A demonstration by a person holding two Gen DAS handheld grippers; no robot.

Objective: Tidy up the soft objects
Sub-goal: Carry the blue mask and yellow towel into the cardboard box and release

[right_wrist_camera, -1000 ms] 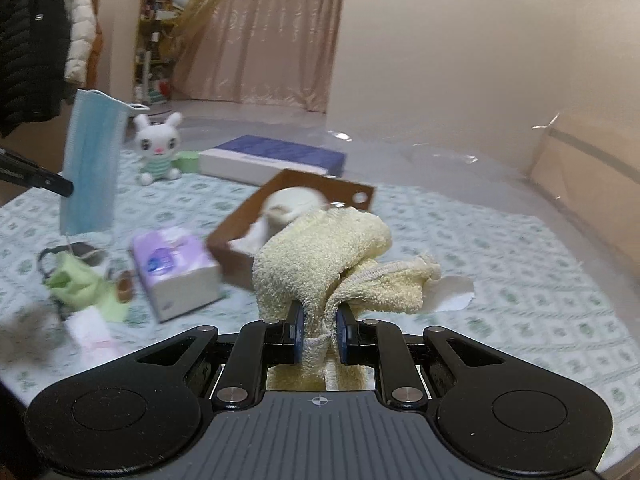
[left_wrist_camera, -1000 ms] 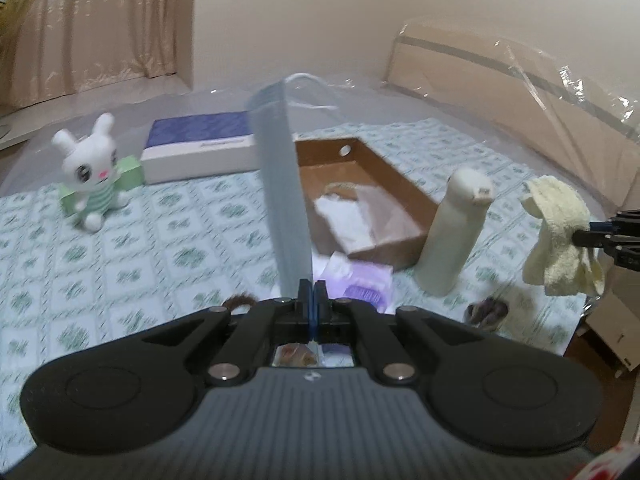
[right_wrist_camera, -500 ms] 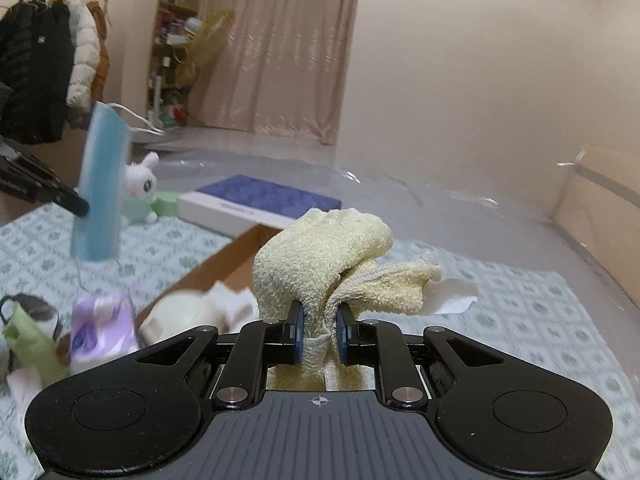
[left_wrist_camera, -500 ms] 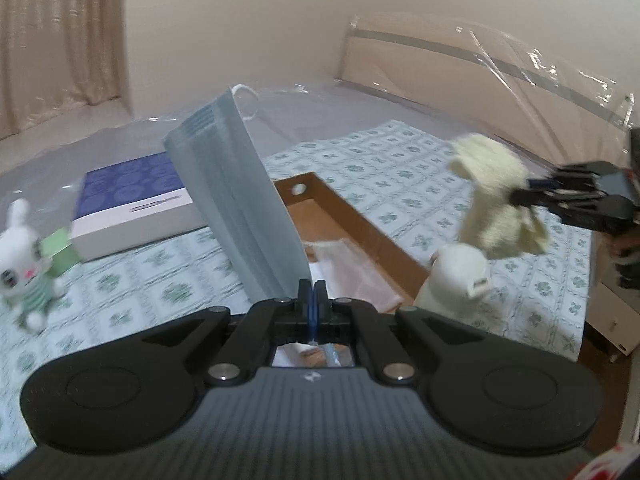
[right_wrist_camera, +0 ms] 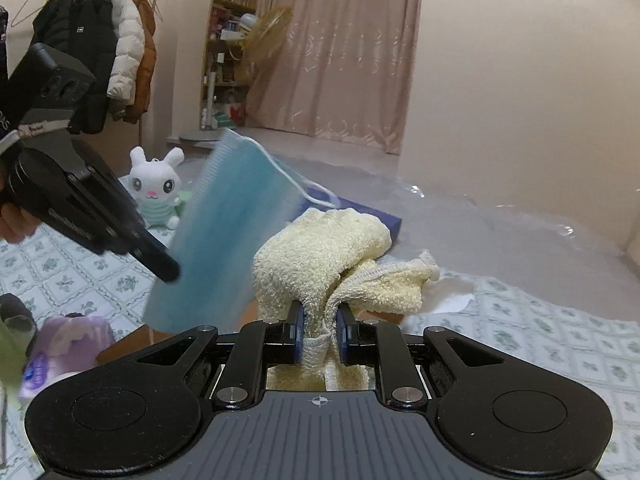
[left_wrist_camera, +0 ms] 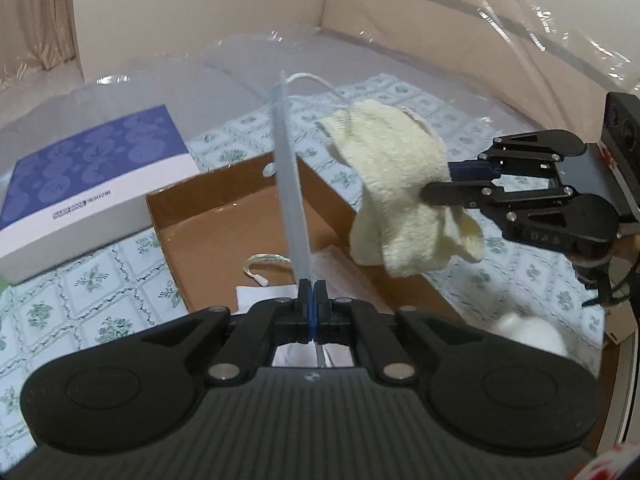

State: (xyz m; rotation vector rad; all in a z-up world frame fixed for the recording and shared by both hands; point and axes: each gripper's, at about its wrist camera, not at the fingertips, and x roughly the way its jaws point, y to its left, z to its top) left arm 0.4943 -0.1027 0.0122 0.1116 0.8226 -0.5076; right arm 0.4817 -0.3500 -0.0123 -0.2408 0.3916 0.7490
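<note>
Pinching a face mask (left_wrist_camera: 290, 184) edge-on, left gripper (left_wrist_camera: 312, 300) at frame centre; right gripper (right_wrist_camera: 319, 330) clamps towel (right_wrist_camera: 320, 252).

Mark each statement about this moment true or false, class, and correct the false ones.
1. The left gripper is shut on the blue face mask. True.
2. The right gripper is open and holds nothing. False: it is shut on the yellow towel.
3. The yellow towel hangs above the cardboard box. True.
4. The white bunny toy lies inside the cardboard box. False: it sits on the patterned cloth, outside the box.
</note>
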